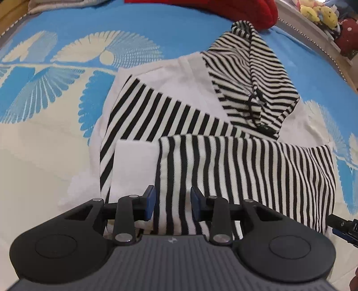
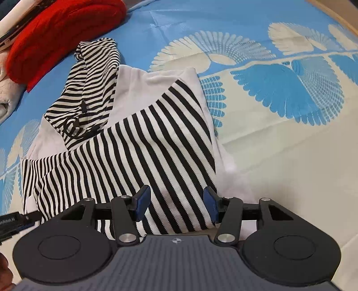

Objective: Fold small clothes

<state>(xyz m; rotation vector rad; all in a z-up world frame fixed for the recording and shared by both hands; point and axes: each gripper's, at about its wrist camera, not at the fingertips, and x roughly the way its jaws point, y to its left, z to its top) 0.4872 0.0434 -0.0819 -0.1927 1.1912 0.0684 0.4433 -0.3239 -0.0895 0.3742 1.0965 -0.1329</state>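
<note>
**Q:** What are you doing at the near edge of the bed?

**A:** I hold both tools over the small white hooded top with black-and-white striped sleeves and hood (image 1: 197, 94), which lies in the middle of both frames on the blue-and-cream bedspread with a fan-leaf print (image 1: 56, 73). My left gripper (image 1: 172, 201) hangs with its blue pads apart over the nearer striped sleeve (image 1: 246, 170), gripping nothing. My right gripper (image 2: 176, 204) is spread wider, straddling the other striped sleeve (image 2: 165, 138), and it too is released.

**Q:** Why are the sleeves laid that way?

**A:** Both sleeves are crossed inward over the white body, which I read as the narrowing fold done. I judge the tools sit at the hem end to take that edge and fold it up toward the striped hood (image 2: 94, 82) at upper left of the right view.

**Q:** What can't be made out?

**A:** The hem itself is hidden under the tool bodies at the bottom of both frames. A dark cord or tie on the hood (image 1: 254, 105) is too tangled to identify. The red knitted item (image 2: 62, 31) at upper left is cut off by the frame, and the yellow soft toys (image 1: 317, 13) at upper right of the left view are perhaps on a shelf; the fisheye edge blurs them.
</note>
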